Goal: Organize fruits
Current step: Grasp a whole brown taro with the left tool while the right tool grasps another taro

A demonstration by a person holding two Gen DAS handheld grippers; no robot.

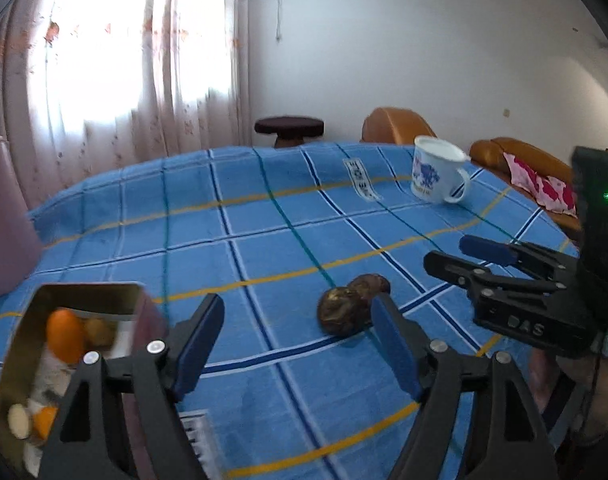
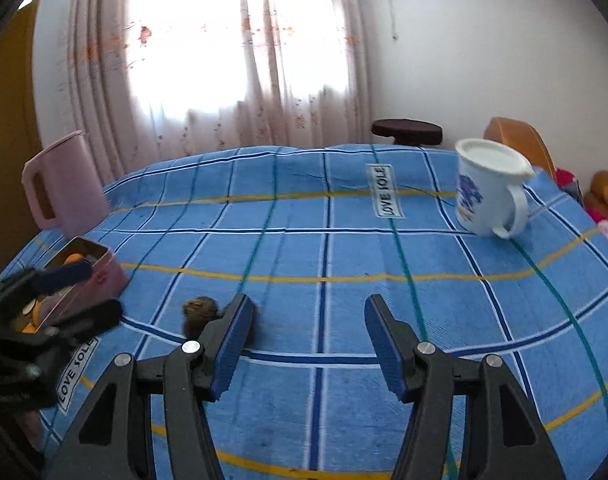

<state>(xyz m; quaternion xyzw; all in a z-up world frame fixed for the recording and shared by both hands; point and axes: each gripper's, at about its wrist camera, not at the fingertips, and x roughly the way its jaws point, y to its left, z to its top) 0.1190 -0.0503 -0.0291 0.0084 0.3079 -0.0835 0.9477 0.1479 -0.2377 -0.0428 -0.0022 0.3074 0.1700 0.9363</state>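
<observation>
Two brown, wrinkled fruits [image 1: 344, 308] lie touching each other on the blue checked tablecloth [image 1: 263, 248]. My left gripper [image 1: 295, 312] is open and empty, and the fruits sit just beyond its right finger. At lower left, a pink tin with a gold inside [image 1: 83, 298] holds an orange fruit [image 1: 65, 336] and several other pieces. My right gripper [image 1: 448, 252] hovers open to the right of the brown fruits. In the right wrist view, my right gripper [image 2: 308, 308] is open and empty, with the brown fruits [image 2: 199, 312] partly hidden behind its left finger. My left gripper [image 2: 99, 292] hangs in front of the tin [image 2: 109, 276].
A white mug with a blue print [image 2: 488, 188] stands at the far right of the table. A pink pitcher [image 2: 63, 184] stands at the far left edge. Beyond the table are a dark stool [image 2: 408, 130], orange chairs [image 1: 396, 124] and a curtained window.
</observation>
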